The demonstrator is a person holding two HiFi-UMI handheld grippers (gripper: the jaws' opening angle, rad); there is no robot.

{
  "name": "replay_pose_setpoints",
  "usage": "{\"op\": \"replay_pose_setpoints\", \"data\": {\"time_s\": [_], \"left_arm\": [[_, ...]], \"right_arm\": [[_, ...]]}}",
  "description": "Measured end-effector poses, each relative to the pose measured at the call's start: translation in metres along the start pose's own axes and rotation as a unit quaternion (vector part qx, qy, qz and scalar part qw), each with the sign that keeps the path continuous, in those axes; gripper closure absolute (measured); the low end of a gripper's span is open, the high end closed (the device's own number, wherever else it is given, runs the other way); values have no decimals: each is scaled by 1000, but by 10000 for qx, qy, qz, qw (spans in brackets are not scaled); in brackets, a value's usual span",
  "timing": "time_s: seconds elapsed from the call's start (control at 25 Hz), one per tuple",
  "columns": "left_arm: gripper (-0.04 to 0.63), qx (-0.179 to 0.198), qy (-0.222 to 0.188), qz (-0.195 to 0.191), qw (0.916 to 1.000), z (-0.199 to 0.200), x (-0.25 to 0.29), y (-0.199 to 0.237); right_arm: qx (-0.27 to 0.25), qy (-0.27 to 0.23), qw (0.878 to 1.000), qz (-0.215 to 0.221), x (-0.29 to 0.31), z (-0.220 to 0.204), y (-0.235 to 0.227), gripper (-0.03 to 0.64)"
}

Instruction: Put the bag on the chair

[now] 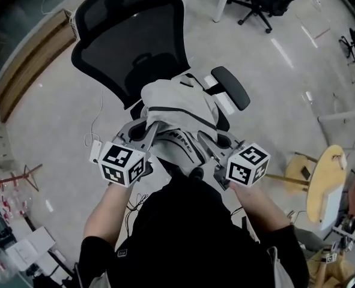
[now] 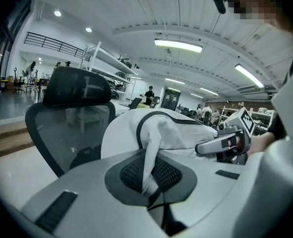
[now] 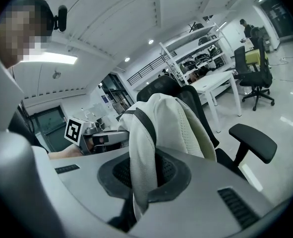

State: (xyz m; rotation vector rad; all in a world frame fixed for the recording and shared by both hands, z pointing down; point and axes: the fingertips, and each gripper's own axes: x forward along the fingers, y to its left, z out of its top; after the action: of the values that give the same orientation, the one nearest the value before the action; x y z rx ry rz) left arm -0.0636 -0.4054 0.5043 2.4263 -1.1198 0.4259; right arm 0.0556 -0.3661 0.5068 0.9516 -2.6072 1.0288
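A white-grey bag [image 1: 177, 110] with dark trim hangs between both grippers, over the seat of a black mesh office chair [image 1: 132, 35]. Whether it touches the seat is hidden. My left gripper [image 1: 149, 132] is shut on a white fabric fold of the bag [image 2: 158, 130]; in the left gripper view the fold is pinched between the jaws [image 2: 148, 175]. My right gripper [image 1: 205, 140] is shut on another white fabric fold of the bag [image 3: 171, 123], seen clamped at its jaws [image 3: 141, 177]. The chair's backrest [image 2: 69, 110] rises behind the bag, and its right armrest [image 3: 253, 140] sticks out beside it.
A second black office chair [image 1: 262, 0] and a white table leg [image 1: 223, 2] stand at the far right. A round wooden table [image 1: 325, 182] is at the right, a wooden step [image 1: 30, 59] at the left. A white adapter with cable [image 1: 95, 151] lies on the floor.
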Motion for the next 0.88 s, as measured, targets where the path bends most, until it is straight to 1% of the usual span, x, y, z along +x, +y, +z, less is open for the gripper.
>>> {"op": "replay_pose_setpoints", "data": {"time_s": [0.24,0.44,0.64,0.72,0.76,0.8,0.88], "left_arm": [[575,-223,303,-80,9993,-22,55,25],[575,-249,568,-83,9980,-34,91,51],[575,-154,651,-85,9977,-36,119,70],[575,-165,721,-85,9972,-41,131,79],[575,-215,788,-65,9966,-47,137,87],[574,-293,865,-23,9958,-56,143,95],[574,-469,922,92,9946,-70,149,109]], "right_arm": [[181,81,9990,-409,26,-9,-53,581],[293,81,9971,-699,53,-9,-91,581],[347,53,9954,-888,72,-4,-122,580],[441,96,9954,-846,81,-6,-136,578],[536,134,9955,-772,87,-8,-144,562],[632,187,9955,-683,94,-12,-151,543],[733,266,9957,-493,108,-18,-155,538]]}}
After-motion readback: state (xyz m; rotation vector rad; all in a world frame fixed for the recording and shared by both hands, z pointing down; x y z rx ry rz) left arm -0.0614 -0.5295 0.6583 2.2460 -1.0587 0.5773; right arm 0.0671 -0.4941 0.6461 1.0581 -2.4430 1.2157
